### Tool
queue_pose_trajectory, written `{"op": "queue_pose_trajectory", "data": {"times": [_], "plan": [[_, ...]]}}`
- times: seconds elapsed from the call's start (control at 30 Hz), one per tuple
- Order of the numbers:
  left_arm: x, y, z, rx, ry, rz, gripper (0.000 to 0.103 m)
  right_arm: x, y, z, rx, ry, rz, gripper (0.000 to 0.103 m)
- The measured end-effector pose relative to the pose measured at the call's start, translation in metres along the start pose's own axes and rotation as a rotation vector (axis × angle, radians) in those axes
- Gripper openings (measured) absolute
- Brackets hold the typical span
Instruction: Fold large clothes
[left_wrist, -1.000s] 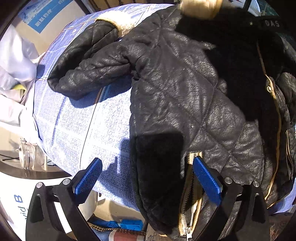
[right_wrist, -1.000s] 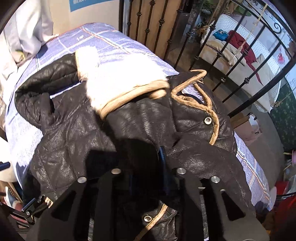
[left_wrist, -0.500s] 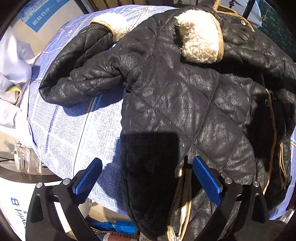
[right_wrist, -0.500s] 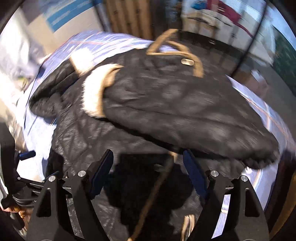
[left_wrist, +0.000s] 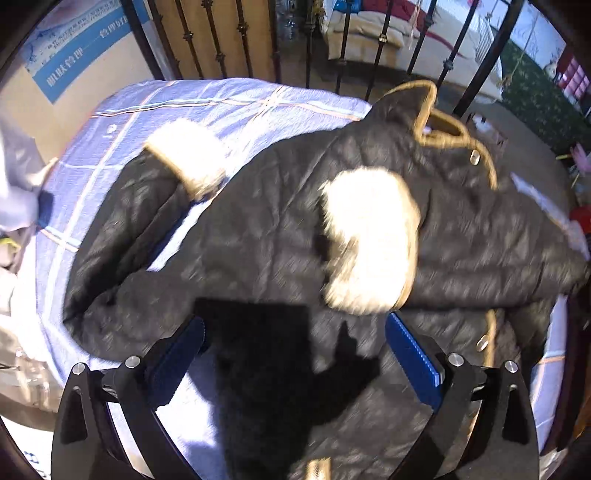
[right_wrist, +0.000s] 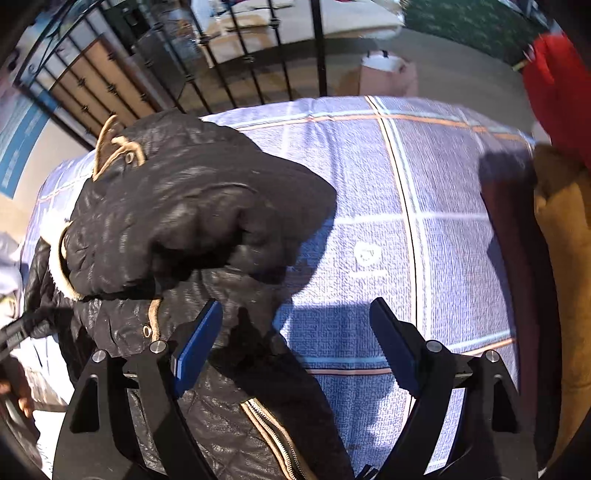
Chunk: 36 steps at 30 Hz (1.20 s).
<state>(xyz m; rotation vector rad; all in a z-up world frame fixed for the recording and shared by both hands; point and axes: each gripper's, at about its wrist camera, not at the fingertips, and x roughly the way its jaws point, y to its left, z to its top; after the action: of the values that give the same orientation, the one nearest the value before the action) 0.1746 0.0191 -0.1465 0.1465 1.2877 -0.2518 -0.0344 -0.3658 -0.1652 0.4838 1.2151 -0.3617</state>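
Harsh sunlight, hard shadows, motion blur

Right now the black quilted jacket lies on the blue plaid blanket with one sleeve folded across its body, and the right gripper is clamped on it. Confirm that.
One detail is wrong: the right gripper is open, clamped on nothing, as the right wrist view shows. The black quilted jacket does lie on the blue plaid blanket, one sleeve folded across its body.

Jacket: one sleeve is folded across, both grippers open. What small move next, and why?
Probably send the left gripper to the other fleece cuff: that sleeve lies spread on the blue sheet, while the jacket already carries one cuff on top.
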Motion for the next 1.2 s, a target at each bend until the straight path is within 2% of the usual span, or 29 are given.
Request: {"op": "queue_pose_trajectory", "data": {"times": [0.07,0.17,0.2,0.23,0.27,0.33,0.43,0.5,0.53,0.57,0.6,0.7,0.8,0.87,0.93,0.97,1.03,1.1,1.13,1.2], "plan": [[0.014,-0.008,0.015,-0.009,0.022,-0.052,0.096,0.004,-0.004,-0.002,0.026,0.014,0.029,0.081],[0.041,-0.027,0.026,0.032,0.073,-0.062,0.093,0.012,-0.007,-0.002,0.056,0.034,0.057,0.081],[0.051,-0.034,0.029,0.052,0.098,-0.059,0.08,0.015,-0.008,-0.001,0.074,0.043,0.078,0.081],[0.058,-0.04,0.031,0.066,0.116,-0.074,0.059,0.016,-0.007,-0.001,0.091,0.048,0.098,0.081],[0.061,-0.047,0.033,0.077,0.126,-0.1,0.05,0.017,-0.008,0.001,0.108,0.05,0.122,0.081],[0.059,-0.062,0.034,0.134,0.105,-0.059,0.041,0.021,-0.01,0.005,0.155,0.049,0.183,0.081],[0.052,-0.076,0.038,0.215,0.063,-0.005,0.035,0.032,-0.014,0.011,0.22,0.048,0.213,0.081],[0.036,-0.075,0.043,0.209,0.015,-0.013,0.033,0.043,-0.013,0.015,0.239,0.054,0.243,0.08],[0.028,-0.072,0.045,0.202,-0.005,-0.021,0.032,0.046,-0.012,0.017,0.227,0.065,0.223,0.058],[0.02,-0.069,0.046,0.196,-0.022,-0.033,0.032,0.049,-0.01,0.018,0.212,0.065,0.205,0.028],[0.013,-0.067,0.044,0.195,-0.036,-0.038,0.032,0.049,-0.01,0.019,0.212,0.064,0.216,0.026],[0.009,-0.062,0.028,0.192,-0.035,-0.026,0.032,0.043,-0.004,0.018,0.197,0.043,0.168,0.024],[0.027,-0.06,-0.008,0.142,0.065,-0.023,0.032,0.051,0.005,0.011,0.144,0.075,0.091,0.022],[0.049,-0.064,-0.03,0.159,0.115,0.012,0.032,0.066,0.006,0.001,0.129,0.128,0.05,0.022],[0.057,-0.072,-0.047,0.208,0.092,0.06,0.034,0.087,-0.003,-0.01,0.16,0.217,0.023,0.023],[0.057,-0.076,-0.049,0.219,0.081,0.076,0.034,0.092,-0.01,-0.015,0.211,0.247,0.051,0.024],[0.052,-0.081,-0.044,0.215,0.086,0.088,0.037,0.082,-0.022,-0.018,0.295,0.222,0.105,0.028],[0.046,-0.081,-0.033,0.189,0.104,0.084,0.042,0.068,-0.023,-0.018,0.278,0.204,0.064,0.039],[0.042,-0.079,-0.026,0.171,0.103,0.087,0.047,0.057,-0.024,-0.016,0.264,0.187,0.035,0.044],[0.029,-0.074,-0.015,0.128,0.075,0.089,0.057,0.033,-0.023,-0.013,0.239,0.13,0.027,0.045]]}}
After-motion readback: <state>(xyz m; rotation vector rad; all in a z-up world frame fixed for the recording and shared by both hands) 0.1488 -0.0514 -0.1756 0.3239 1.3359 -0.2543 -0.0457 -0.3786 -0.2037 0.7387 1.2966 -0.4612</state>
